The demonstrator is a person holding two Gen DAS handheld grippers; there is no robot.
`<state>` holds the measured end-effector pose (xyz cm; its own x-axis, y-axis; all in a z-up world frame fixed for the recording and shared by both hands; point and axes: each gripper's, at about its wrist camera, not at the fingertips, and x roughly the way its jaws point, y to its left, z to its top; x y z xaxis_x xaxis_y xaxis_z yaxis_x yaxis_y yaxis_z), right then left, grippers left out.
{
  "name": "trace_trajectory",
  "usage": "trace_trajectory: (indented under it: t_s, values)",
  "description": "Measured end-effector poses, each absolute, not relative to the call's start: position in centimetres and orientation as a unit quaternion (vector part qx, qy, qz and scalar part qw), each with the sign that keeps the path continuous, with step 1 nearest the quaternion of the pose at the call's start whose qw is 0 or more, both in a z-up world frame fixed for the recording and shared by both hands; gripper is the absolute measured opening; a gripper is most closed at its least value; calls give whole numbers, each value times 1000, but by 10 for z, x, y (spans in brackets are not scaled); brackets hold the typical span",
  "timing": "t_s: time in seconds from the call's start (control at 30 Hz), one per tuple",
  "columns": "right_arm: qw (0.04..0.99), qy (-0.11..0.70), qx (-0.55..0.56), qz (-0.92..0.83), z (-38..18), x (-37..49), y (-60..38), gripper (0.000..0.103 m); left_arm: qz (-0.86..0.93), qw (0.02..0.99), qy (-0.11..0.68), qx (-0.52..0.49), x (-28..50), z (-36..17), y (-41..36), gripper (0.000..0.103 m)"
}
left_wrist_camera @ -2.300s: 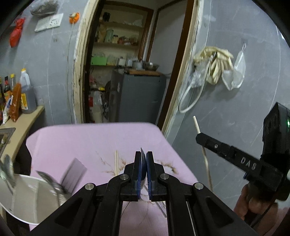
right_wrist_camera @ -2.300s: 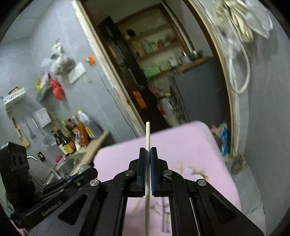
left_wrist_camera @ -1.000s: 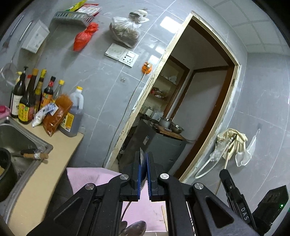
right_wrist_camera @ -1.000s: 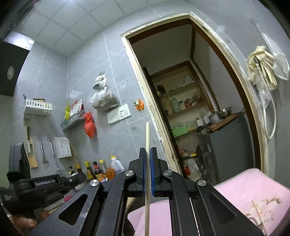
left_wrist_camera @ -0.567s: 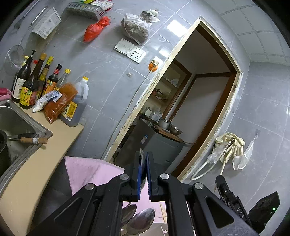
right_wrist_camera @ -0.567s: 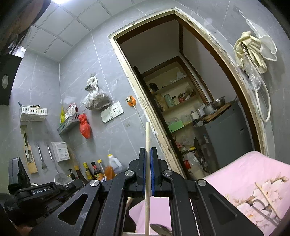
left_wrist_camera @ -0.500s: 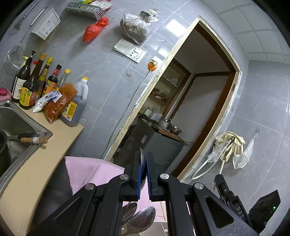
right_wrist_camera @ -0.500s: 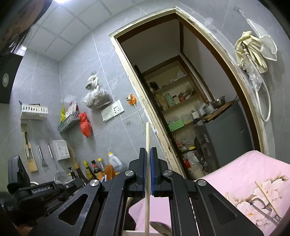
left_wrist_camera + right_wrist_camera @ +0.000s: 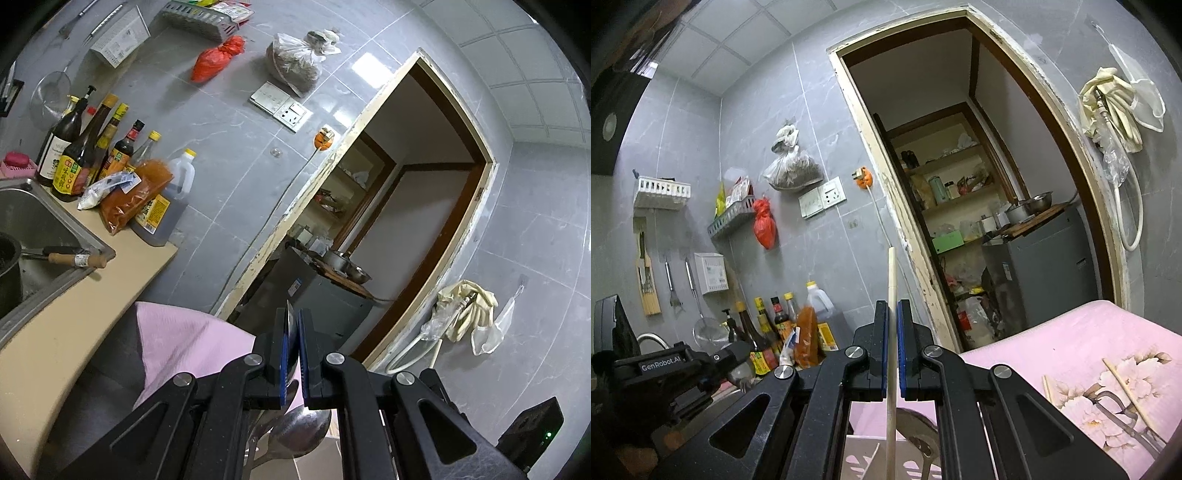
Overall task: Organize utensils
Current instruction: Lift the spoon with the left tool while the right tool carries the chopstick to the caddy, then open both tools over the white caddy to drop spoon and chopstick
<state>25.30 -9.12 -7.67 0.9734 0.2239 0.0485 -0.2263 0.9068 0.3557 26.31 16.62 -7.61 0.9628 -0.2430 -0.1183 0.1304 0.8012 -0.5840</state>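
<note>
Sauce bottles [image 9: 85, 151] crowd the counter [image 9: 74, 317] left of the fingers (doorway [image 9: 960, 184] straight ahead).

The chopstick [image 9: 892, 332] is pale, matt bare wood. The spoon [image 9: 299, 428] at six o'clock is polished metal (its bowl mirrors the room). Matt black plastic forms the right gripper [image 9: 892, 354]. The pink tablecloth [image 9: 1071, 332] looks soft, printed cloth; wall tiles [image 9: 229, 155] are glossy grey.
</note>
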Motion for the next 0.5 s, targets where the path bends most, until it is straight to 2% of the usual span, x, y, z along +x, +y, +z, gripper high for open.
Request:
trace_trajectory:
  t_s: [0.5]
  values:
    - [976, 58, 162, 130, -83, 252, -87, 5, -89, 955, 143, -243, 252, -91, 154, 6]
